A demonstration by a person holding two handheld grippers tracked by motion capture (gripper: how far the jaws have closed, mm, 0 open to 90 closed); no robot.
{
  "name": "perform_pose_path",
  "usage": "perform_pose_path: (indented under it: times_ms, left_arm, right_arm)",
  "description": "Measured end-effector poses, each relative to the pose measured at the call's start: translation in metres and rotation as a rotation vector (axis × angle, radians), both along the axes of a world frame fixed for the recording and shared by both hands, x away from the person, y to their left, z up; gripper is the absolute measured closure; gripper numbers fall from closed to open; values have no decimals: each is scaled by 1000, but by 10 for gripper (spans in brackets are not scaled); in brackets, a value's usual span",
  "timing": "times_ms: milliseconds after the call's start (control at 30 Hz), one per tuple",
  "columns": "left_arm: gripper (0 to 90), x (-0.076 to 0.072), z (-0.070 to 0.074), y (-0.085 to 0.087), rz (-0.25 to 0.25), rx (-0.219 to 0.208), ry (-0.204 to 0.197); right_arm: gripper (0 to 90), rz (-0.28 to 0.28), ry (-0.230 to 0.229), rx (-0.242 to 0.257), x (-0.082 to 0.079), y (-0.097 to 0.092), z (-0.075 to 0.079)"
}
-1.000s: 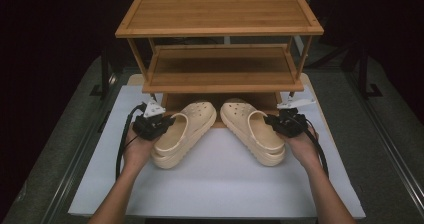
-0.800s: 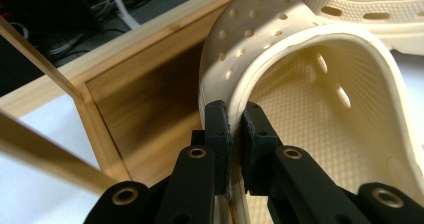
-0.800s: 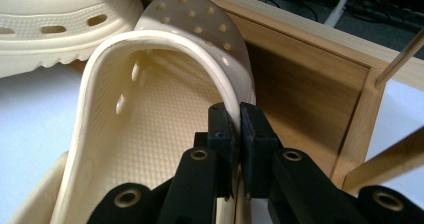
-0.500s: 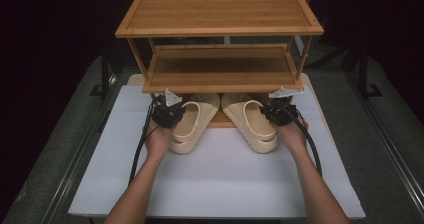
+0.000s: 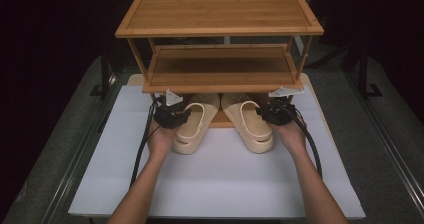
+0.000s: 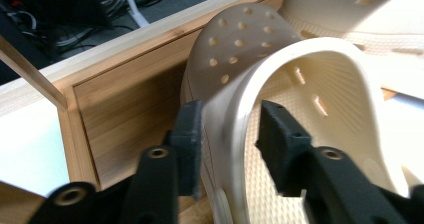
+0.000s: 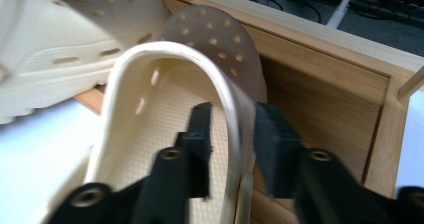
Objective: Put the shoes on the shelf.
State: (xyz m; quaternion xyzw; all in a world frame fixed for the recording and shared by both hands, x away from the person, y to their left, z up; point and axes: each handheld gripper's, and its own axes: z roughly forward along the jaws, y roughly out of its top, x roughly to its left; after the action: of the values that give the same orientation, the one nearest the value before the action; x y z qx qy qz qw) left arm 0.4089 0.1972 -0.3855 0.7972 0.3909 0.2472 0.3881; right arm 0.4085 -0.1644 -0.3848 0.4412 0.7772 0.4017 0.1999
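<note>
Clogs, a cream pair, lie with their toes tucked under the bottom shelf of the bamboo shoe rack [image 5: 220,84] and their heels out on the white surface [image 5: 220,184].

We see the left hand-held gripper [image 5: 176,115] at the outer side of the left clog [image 5: 195,124]. In the left gripper view the clog's [image 6: 300,109] side wall stands between the two black jaws; the left pad lies against the wall from outside, while the right pad stands clear of it inside the shoe. These jaws have just been opening, so we call the grip released. Just left of that gripper runs the rack's wooden side panel [image 6: 125,114].

The right hand-held gripper [image 5: 267,112] sits at the outer side of the right clog [image 5: 248,121]. In the right gripper view the rim of the clog [image 7: 165,109] passes between the jaws, one inside the shoe and one outside, both with a little gap to the wall. These jaws have also just been opening, with the wall between them, unclamped. To this gripper's right stands the rack's panel [image 7: 325,109]; the other clog [image 7: 65,39] lies ahead to the left.
</note>
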Motion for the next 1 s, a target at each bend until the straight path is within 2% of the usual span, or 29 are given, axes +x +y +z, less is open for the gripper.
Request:
perform_pose_path:
  times_ms: [100, 267, 333, 467, 567, 733, 833, 900, 933, 1000]
  left_arm:
    - [461, -6, 7, 11, -41, -40, 35]
    - [323, -21, 19, 31, -94, -87, 70]
    - [273, -29, 23, 39, -117, -100, 72]
    - [174, -45, 24, 50, -183, -102, 112]
    - [132, -56, 17, 56, -220, -87, 128]
    - [72, -67, -5, 61, -255, -53, 162]
    - [47, -69, -20, 61, -269, -40, 183]
    - [32, -67, -27, 59, -283, -14, 199]
    - [24, -66, -30, 57, -284, 3, 205]
    - [24, -65, -33, 52, -302, 12, 208]
  right_arm:
    - [494, 30, 24, 3, -7, -4, 5]
    - [356, 80, 57, 23, -23, -16, 8]
    - [333, 102, 62, 31, -31, -21, 8]
    - [250, 138, 62, 33, -48, -32, 6]
    - [211, 144, 42, 28, -59, -39, 2]
    - [166, 170, 73, 41, -69, -50, -16]
    - [154, 178, 94, 46, -70, -52, -26]
    - [145, 194, 112, 49, -70, -51, -33]
    - [138, 201, 128, 34, -69, -49, -37]
    - [138, 209, 132, 12, -68, -46, -40]
